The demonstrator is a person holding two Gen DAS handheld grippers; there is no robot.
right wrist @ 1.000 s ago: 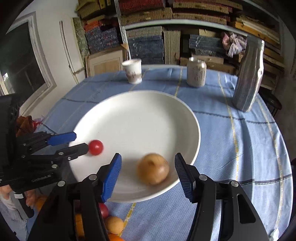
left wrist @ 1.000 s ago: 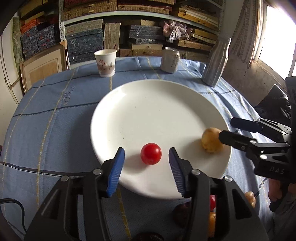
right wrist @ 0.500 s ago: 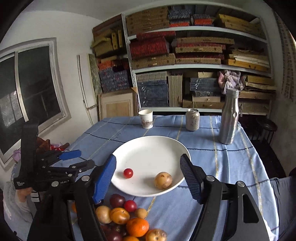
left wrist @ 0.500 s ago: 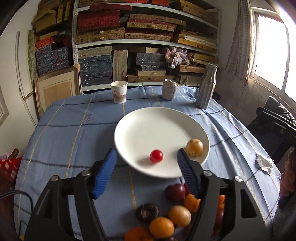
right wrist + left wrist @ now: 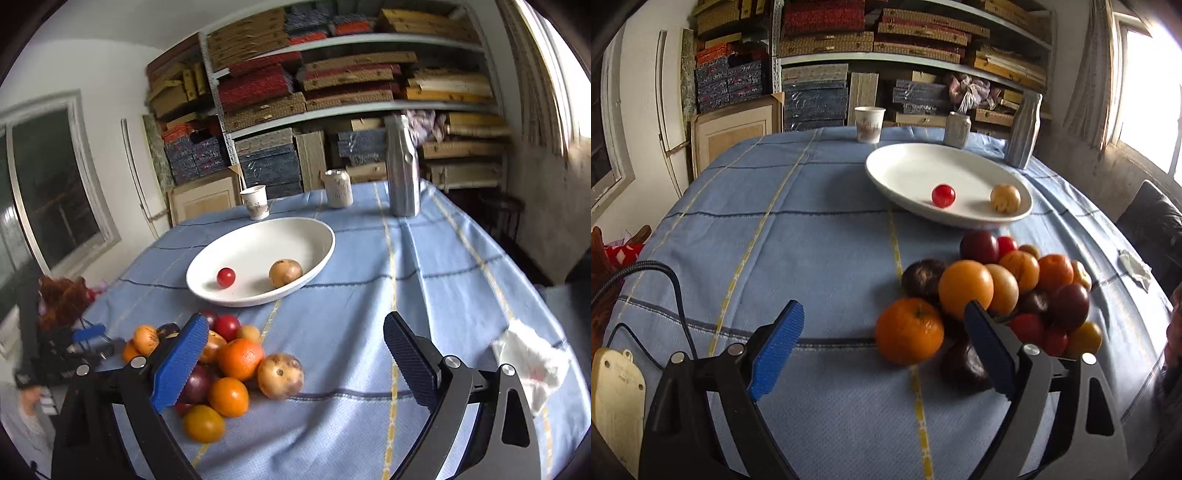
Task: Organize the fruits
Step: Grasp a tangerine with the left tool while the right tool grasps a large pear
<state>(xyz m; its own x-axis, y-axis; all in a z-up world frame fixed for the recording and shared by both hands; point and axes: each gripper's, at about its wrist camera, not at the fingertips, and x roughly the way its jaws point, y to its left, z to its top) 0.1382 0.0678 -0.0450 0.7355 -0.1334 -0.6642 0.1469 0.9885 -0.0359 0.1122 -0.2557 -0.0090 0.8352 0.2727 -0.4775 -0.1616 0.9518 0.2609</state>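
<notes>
Your left gripper [image 5: 882, 347] has just been opening wide and holds nothing; ease it round the orange [image 5: 909, 331] at the near edge of the fruit pile [image 5: 1004, 291], just this side of the white plate [image 5: 908, 166]. Your right gripper [image 5: 295, 354], jaws also just spread and empty, suits the speckled fruit [image 5: 280, 375]. Blue checked cloth [image 5: 798, 229] under the plate, packed shelves [image 5: 332, 92] beyond it

Black left gripper [image 5: 882, 345], blue ribbed pads, silver screws, black cable, right gripper [image 5: 291, 362] alike
</notes>
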